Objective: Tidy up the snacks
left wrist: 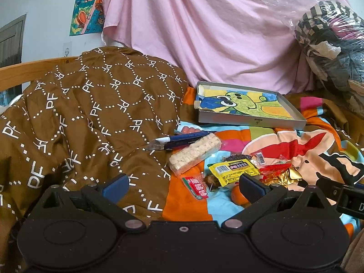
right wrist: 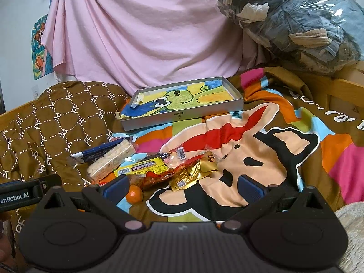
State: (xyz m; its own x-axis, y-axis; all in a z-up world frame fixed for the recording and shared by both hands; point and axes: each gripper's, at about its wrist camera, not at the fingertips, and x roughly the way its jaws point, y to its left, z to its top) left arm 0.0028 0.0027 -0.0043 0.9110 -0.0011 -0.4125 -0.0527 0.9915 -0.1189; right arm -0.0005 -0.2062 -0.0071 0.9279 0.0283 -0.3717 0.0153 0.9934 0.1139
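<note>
The snacks lie in a loose heap on the colourful blanket, all on the near side of the shallow grey tray, which holds a crayon drawing and sits well apart from them toward the pink sheet. Nearest the tray's front edge lie a blue pen and, touching it, a pale rice bar. Further from the tray come a yellow packet, a small red packet, a gold wrapper and a small orange.

The left gripper hovers over the near edge of the heap, jaws spread wide and holding nothing; the red packet and the yellow one sit between its fingers. The right gripper is likewise spread and empty, its left finger just beside the orange.

Between the heap and the tray's front wall runs a bare strip of blanket. To the tray's left a rumpled brown quilt rises against the pen; to its right the blanket lies flat and open up to a wooden bed rail.
</note>
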